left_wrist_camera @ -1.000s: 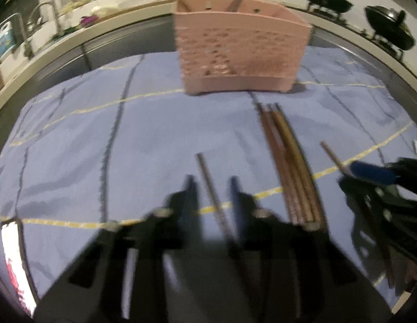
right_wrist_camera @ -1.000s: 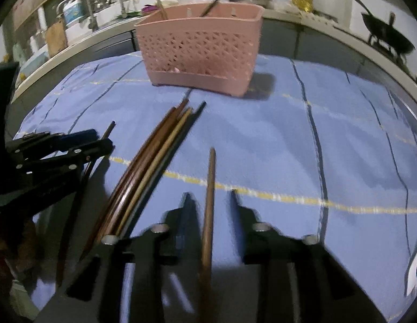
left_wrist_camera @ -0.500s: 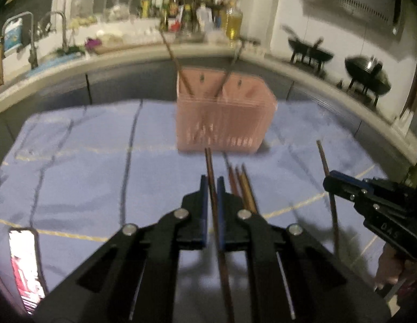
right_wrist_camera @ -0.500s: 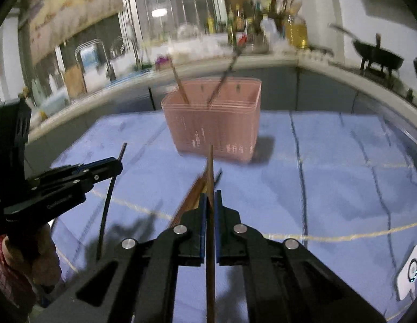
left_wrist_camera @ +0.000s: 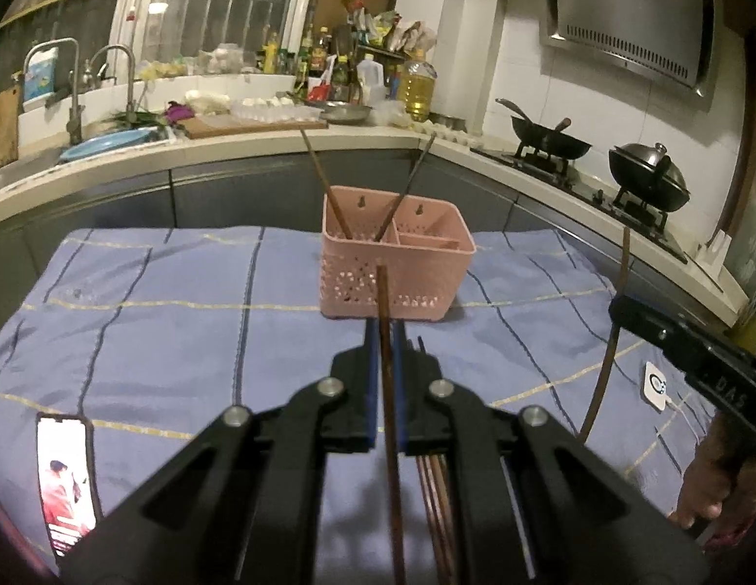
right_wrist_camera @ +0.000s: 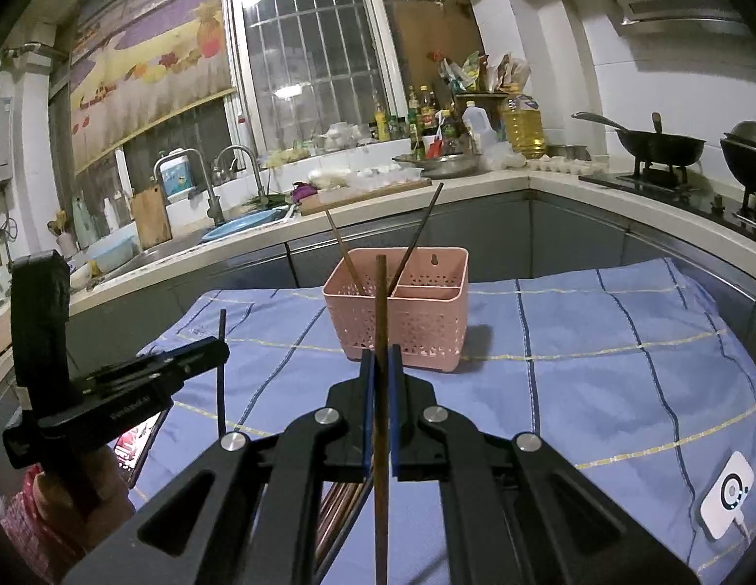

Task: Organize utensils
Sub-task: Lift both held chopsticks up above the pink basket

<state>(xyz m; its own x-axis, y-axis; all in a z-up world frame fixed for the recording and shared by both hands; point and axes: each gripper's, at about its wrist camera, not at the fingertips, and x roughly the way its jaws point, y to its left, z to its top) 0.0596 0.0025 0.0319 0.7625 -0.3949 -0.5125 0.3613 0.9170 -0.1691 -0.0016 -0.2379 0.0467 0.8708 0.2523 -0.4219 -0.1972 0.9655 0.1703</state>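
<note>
Pale blue cloth crossed by dark blue stripes and thin yellow lines; pink basket pierced with a pattern of small holes, two dark brown chopsticks leaning inside. Black left gripper and black right gripper, both with blue pads, each clamped on a reddish-brown chopstick. Reddish-brown loose chopsticks on the cloth, a white device with a dark ring, a red-and-white lit phone screen.
</note>
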